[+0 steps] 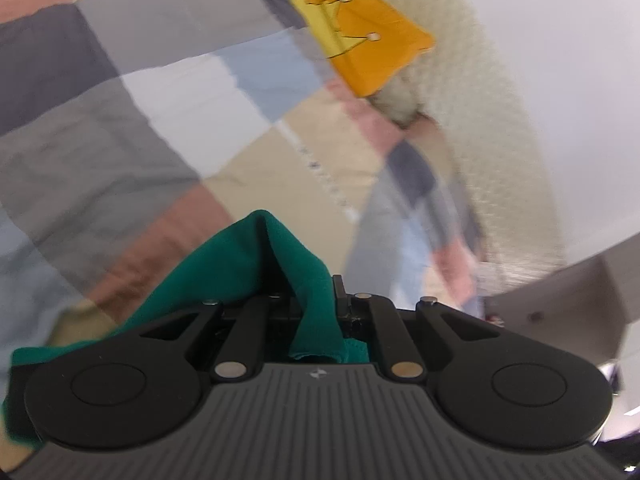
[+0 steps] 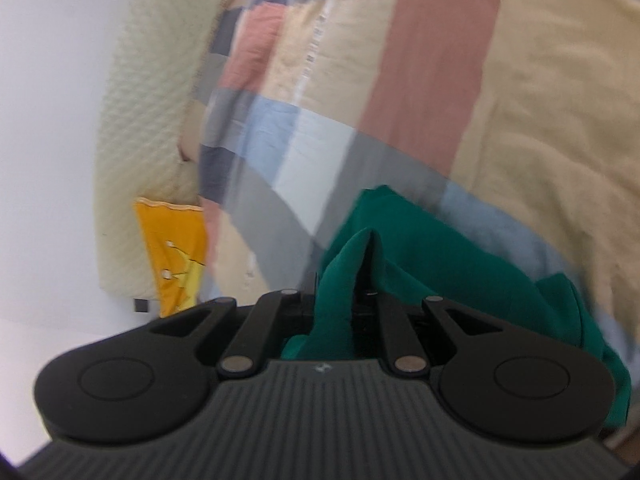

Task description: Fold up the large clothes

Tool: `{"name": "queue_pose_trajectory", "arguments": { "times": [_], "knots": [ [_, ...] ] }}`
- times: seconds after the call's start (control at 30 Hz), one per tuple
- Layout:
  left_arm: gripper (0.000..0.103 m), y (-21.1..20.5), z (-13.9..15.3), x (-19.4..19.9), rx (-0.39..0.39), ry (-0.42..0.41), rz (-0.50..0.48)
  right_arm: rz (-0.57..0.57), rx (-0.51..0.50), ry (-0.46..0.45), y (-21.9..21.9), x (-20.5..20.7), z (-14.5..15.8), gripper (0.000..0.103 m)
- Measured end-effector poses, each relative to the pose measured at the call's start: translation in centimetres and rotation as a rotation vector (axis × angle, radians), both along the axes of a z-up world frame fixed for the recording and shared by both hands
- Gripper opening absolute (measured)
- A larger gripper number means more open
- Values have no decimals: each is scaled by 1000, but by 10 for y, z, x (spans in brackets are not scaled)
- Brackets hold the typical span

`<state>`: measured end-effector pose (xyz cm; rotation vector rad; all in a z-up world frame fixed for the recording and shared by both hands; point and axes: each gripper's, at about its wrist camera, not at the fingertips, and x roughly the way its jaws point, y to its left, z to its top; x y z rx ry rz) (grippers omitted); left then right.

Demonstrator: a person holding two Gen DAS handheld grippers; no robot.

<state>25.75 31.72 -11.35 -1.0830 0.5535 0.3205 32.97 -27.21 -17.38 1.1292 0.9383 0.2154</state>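
A green garment (image 1: 236, 264) is pinched in my left gripper (image 1: 308, 292), which is shut on a fold of it; the cloth bunches up over the fingers and trails off to the lower left. In the right wrist view the same green garment (image 2: 420, 256) is clamped in my right gripper (image 2: 366, 276), shut on a raised fold, with more cloth spilling to the right. Both grippers hang above a bed covered with a patchwork quilt (image 1: 132, 92) of grey, blue, pink and cream squares (image 2: 400, 60). The fingertips are hidden by the cloth.
A yellow-orange pillow with a crown print (image 1: 360, 28) lies at the head of the bed, seen also as the pillow (image 2: 176, 256) in the right view. A cream textured headboard (image 1: 492, 92) stands against a white wall (image 2: 48, 120). A grey cabinet (image 1: 580, 300) is at the right.
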Motion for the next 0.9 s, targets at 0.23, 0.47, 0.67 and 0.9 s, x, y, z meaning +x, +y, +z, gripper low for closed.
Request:
{"name": "queue_pose_trajectory", "arguments": {
  "times": [0.23, 0.47, 0.67, 0.9],
  "knots": [
    [11, 16, -55, 44, -11, -1, 18, 38, 7, -9, 7, 44, -28, 12],
    [12, 10, -53, 87, 140, 24, -46, 69, -27, -30, 18, 81, -44, 13],
    [13, 15, -71, 94, 97, 40, -76, 62, -16, 30, 20, 85, -60, 13],
    [67, 11, -51, 80, 92, -49, -147, 69, -14, -16, 20, 72, -46, 19]
  ]
}}
